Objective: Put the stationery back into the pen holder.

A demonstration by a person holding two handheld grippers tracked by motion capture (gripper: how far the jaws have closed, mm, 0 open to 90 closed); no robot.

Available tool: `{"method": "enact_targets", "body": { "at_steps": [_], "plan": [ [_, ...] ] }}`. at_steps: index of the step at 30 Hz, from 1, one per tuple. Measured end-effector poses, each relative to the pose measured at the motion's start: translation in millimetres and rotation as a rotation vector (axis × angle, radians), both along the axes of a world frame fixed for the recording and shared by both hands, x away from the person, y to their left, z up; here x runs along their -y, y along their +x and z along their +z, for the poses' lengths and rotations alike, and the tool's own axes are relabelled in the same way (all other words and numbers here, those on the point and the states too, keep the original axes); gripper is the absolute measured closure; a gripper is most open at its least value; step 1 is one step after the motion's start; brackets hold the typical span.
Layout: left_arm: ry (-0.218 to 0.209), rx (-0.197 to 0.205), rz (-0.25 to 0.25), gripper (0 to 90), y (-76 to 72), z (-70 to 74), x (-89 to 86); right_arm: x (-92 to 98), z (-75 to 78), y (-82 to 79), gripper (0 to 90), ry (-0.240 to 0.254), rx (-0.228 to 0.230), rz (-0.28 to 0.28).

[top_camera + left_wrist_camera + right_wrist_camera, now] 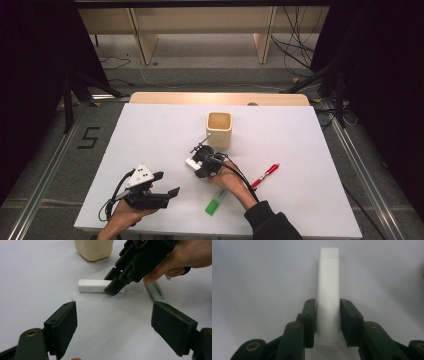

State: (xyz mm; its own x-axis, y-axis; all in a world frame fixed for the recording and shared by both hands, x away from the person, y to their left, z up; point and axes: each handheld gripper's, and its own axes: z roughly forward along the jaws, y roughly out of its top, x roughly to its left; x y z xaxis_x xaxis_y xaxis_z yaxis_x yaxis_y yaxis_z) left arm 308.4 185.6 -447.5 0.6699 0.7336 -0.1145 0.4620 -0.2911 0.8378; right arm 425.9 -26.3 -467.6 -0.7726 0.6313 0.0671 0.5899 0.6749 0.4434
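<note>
At the left, the left gripper [167, 184] rests on the table [150, 135] with its jaws wide apart and empty. In the middle, the right gripper [327, 322] has its pads against both sides of the white eraser [328, 290] lying before the beige cup [219, 129]. It should squeeze squarely, then lift straight. Whether the pads press firmly is hard to judge.

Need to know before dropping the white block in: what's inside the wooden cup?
From the high view, the wooden cup shows a bare pale inside as far as its open top reveals; the near wall hides the lower part. The white block lies outside on the table, between the right gripper's jaws.
</note>
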Motion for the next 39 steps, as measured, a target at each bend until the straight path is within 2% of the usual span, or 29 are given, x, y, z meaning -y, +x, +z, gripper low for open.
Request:
{"method": "enact_targets", "body": {
  "at_steps": [4, 7, 13, 17, 19, 28, 32, 34, 39],
  "plan": [
    [0.001, -0.002, 0.006, 20.3, 1.1, -0.7, -1.2, 2.3, 1.1, -0.4, 67.9, -0.001, 0.000, 0.017],
    [0.002, -0.003, 0.011, 20.4, 1.8, -1.3, -1.9, 6.2, 4.6, -0.8, 67.9, 0.022, 0.002, 0.023],
    [0.006, -0.009, 0.011, 20.4, 2.2, -1.9, -1.8, 21.1, 19.8, -5.9, 67.9, 0.063, 0.046, 0.039],
    [0.007, -0.010, 0.014, 20.3, 2.8, -2.6, -1.3, 37.5, 31.4, -17.4, 67.8, 0.102, 0.090, 0.061],
    [0.004, -0.016, 0.011, 20.4, 2.9, -3.1, -1.0, 40.3, 32.9, -19.7, 67.8, 0.107, 0.096, 0.065],
    [0.013, -0.024, 0.009, 20.4, 4.0, -4.5, -0.2, 70.9, 42.7, -49.6, 67.8, 0.175, 0.152, 0.082],
    [0.015, -0.026, 0.010, 20.3, 3.9, -4.7, -0.1, 79.8, 42.8, -63.0, 67.8, 0.192, 0.200, 0.094],
    [0.016, -0.024, 0.008, 20.3, 4.2, -4.5, -0.5, 80.9, 43.2, -65.6, 67.8, 0.192, 0.207, 0.098],
    [0.019, -0.032, 0.011, 20.3, 5.7, -5.1, 0.0, 87.5, 44.7, -75.4, 67.7, 0.183, 0.260, 0.118]
  ]
}}
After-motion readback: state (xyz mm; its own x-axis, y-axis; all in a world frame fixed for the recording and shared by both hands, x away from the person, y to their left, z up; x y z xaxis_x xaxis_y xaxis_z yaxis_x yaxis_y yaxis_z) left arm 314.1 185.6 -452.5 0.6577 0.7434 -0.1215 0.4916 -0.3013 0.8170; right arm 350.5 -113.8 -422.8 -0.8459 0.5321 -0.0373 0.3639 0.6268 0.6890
